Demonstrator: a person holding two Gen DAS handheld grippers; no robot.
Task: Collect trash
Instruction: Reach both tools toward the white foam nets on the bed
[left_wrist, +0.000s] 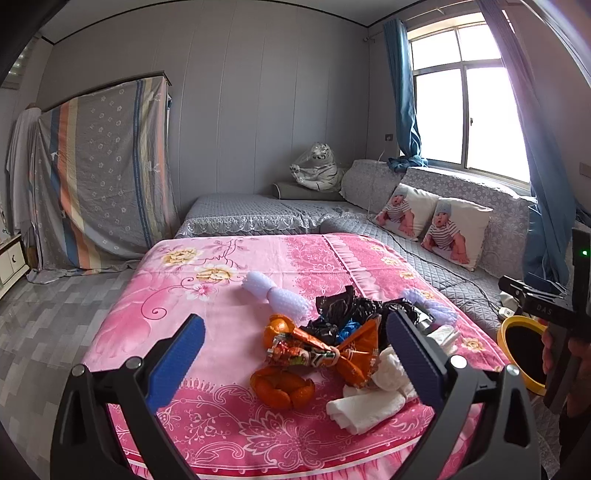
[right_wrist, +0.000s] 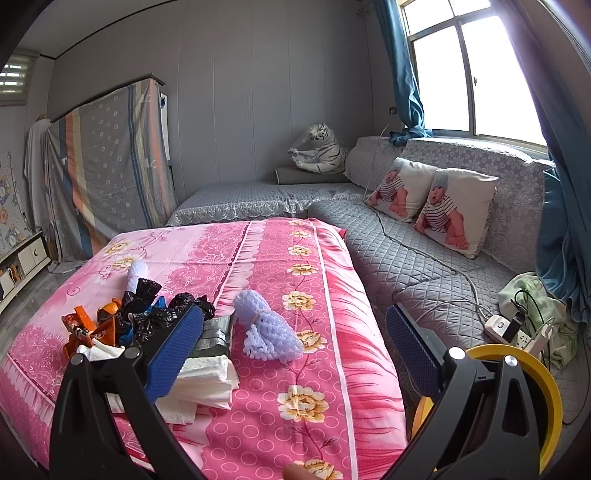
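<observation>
Both claws gape wide and empty: left gripper (left_wrist: 295, 354) over the trash pile (left_wrist: 332, 350), right gripper (right_wrist: 295, 347) beside it. Loose tissues (left_wrist: 369, 402) could slip off toward the yellow-rimmed bin (left_wrist: 517, 350).

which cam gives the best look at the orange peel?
Left wrist view: the orange peel lies whole and unobstructed on the pink bedspread, between the open left tongs. Right wrist view shows no peel that I can pick out; the trash pile is largely hidden by a finger.
</observation>
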